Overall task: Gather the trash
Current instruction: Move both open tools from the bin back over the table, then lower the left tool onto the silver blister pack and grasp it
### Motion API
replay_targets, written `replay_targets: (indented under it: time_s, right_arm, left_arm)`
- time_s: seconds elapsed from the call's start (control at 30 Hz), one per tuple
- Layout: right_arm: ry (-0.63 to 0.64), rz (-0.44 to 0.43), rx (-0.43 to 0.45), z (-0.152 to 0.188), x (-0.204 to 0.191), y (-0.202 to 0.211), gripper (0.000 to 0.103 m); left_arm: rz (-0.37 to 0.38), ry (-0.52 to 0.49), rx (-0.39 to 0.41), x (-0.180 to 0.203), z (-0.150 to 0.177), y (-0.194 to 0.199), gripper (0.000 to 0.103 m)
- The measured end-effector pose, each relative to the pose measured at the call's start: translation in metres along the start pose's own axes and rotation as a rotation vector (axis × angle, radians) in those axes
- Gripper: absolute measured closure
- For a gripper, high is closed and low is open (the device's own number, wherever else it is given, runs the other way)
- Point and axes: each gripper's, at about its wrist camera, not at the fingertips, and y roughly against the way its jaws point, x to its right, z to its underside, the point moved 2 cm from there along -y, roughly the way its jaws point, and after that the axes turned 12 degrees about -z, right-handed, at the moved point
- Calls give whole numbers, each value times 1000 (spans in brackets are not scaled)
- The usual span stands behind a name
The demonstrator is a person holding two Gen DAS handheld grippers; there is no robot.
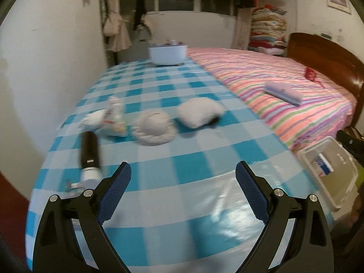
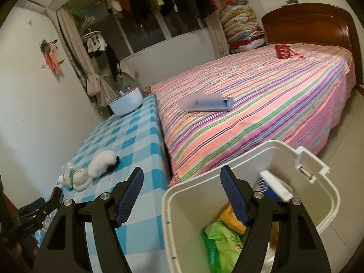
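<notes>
1. White plastic, open-topped: the bin fills the lower right of my right wrist view, standing on the floor just beside the striped bed and the checked table. In my left wrist view its rim shows at the right edge.
2. Inside it I see a green packet, a yellow packet and a blue-and-white carton, so I judge part of the collecting is done.
3. What seems left lies in the middle left of my left view: a crumpled white wrapper, two pale wads side by side, blurred, and a black tube with a white cap near the table's left edge. Whether the wads are trash or soft toys I cannot tell.
4. My left claw hangs wide over the bare cloth with nothing between its blue pads, short of those items.
5. My right claw is also open and empty; one finger sits above the bin's mouth, the other over the table's corner.
6. Farther off, a pale flat case lies on the bed and a white bowl stands at the table's far end.
</notes>
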Motion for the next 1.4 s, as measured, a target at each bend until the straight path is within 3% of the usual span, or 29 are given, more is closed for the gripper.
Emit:
replay_targets:
  time_s: [0.2, 0.37, 0.73, 1.07, 1.23, 1.4]
  right_arm:
    - [11, -24, -31, 5, -16, -14, 35]
    - [24, -35, -46, 9, -29, -23, 35]
    - [30, -46, -61, 13, -37, -32, 35]
    - [32, -100, -39, 9, -43, -34, 35]
    - [80, -130, -60, 5, -58, -47, 35]
    - [155, -162, -77, -1, -82, -63, 35]
  left_arm:
    - [-178, 38, -17, -57, 7, -2, 11]
    - [-261, 79, -117, -96, 19, -18, 11]
    - [-262, 103, -298, -123, 43, -62, 11]
    - [-209, 186, -382, -141, 51, -84, 13]
    - [-203, 181, -384, -143, 50, -87, 20]
    - [-212, 178, -358, -147, 49, -84, 52]
